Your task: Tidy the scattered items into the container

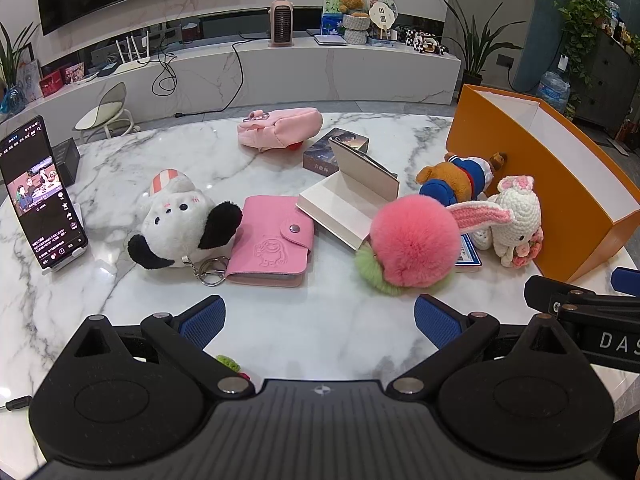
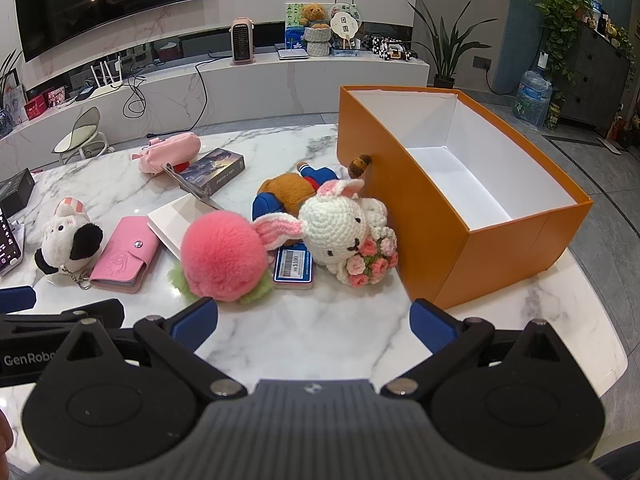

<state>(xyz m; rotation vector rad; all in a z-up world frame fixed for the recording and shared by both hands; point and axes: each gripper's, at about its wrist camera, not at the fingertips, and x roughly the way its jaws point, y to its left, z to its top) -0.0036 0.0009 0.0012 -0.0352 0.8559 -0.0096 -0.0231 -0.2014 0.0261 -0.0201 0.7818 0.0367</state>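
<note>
Hovering low over the marble table (image 1: 312, 332), left gripper (image 1: 318, 322) spread wide, blue pads (image 1: 202, 326) apart, nothing between them. Likewise wide and empty, right gripper (image 2: 312, 322) just beside it, above bare marble in front of the orange box (image 2: 500, 252).

Just beyond the fingertips: pink pom-pom (image 2: 222, 258) with a green fringe, resting against a white open box (image 1: 344, 204). Touching its right side, a long ear of the crocheted bunny (image 2: 344, 236), lying on its side with a bouquet of knitted roses, just beside the orange wall. Partly under ear and bunny, a blue price-tag card (image 2: 293, 267).

Left of the pom-pom: pink card wallet (image 1: 272, 240), snap shut, and touching its left edge a white plush dog (image 1: 176, 224) with black ears and a key ring.

Behind the bunny, a brown bear toy (image 2: 292, 194) in blue clothes, lying down, its tail against the box wall. Farther back, a dark card box (image 2: 212, 170) and a pink pouch (image 1: 280, 126).

At far left, propped upright, a phone (image 1: 42, 196) with its screen lit.

Inside the orange box: white walls, white floor, nothing visible.
</note>
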